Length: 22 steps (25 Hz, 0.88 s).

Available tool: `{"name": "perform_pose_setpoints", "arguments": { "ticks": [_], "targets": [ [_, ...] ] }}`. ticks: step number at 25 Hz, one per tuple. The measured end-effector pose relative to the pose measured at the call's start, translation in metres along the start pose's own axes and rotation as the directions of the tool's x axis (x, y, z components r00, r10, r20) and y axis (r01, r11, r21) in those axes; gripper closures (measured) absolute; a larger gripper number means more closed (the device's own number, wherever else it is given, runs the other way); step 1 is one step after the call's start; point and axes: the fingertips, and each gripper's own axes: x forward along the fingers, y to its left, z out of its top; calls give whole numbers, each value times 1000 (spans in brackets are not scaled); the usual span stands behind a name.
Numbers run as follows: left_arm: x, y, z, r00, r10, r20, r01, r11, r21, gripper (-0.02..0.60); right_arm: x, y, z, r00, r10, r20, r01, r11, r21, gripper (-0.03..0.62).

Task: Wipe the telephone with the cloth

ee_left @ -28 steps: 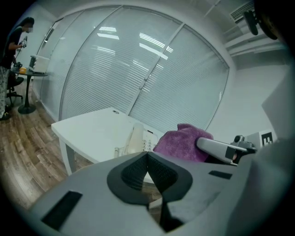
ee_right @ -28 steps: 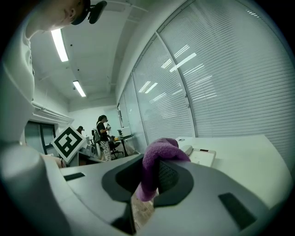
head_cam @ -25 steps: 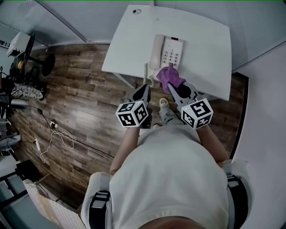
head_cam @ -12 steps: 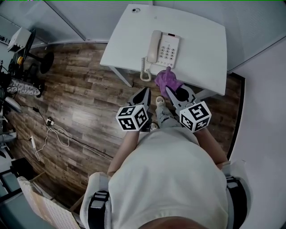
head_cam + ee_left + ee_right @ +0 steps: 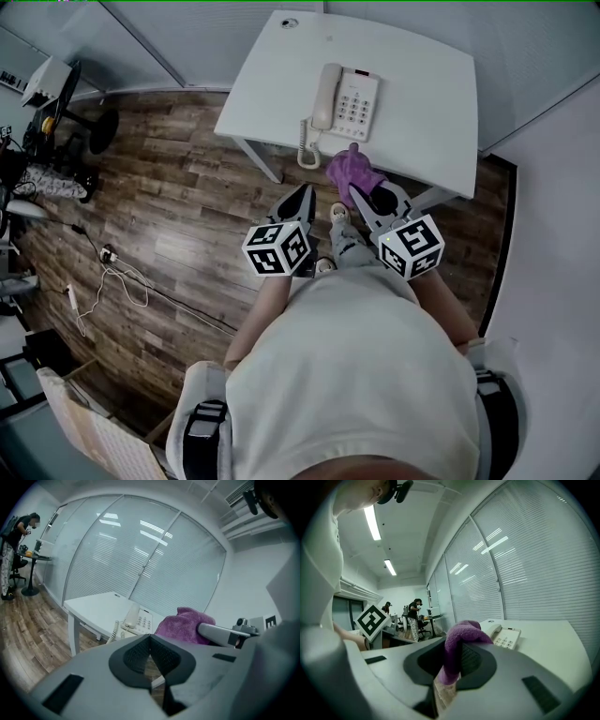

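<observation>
1. Right gripper (image 5: 452, 660): jaws clenched on a fold of the purple cloth (image 5: 459, 639), which bunches up above the pads.
2. Left gripper (image 5: 150, 644): jaws pressed together with nothing between them. It is just left of the right gripper and apart from the cloth.
3. Cloth, position: at the right gripper's tip, over the near edge of the white table (image 5: 422, 103). It is clear of the telephone; whether it touches the table cannot be told.
4. Telephone (image 5: 345, 98): cream, handset seated on its left side, keypad on the right. It lies flat on the table beyond both grippers, far of the cloth and slightly left.
5. Coiled cord (image 5: 305, 150): trails from the telephone to the table's near edge, left of the cloth.
6. Wood-plank floor (image 5: 169, 216): left of the table and below both grippers.
</observation>
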Motion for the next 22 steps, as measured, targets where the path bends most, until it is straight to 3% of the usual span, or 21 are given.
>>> {"name": "perform_pose_setpoints", "arguments": {
  "ticks": [22],
  "targets": [
    [-7,11,4,1000,7,7,-7,1000,-22,561,12,14,3,999,32,2,-32,999,-11,532]
  ]
}}
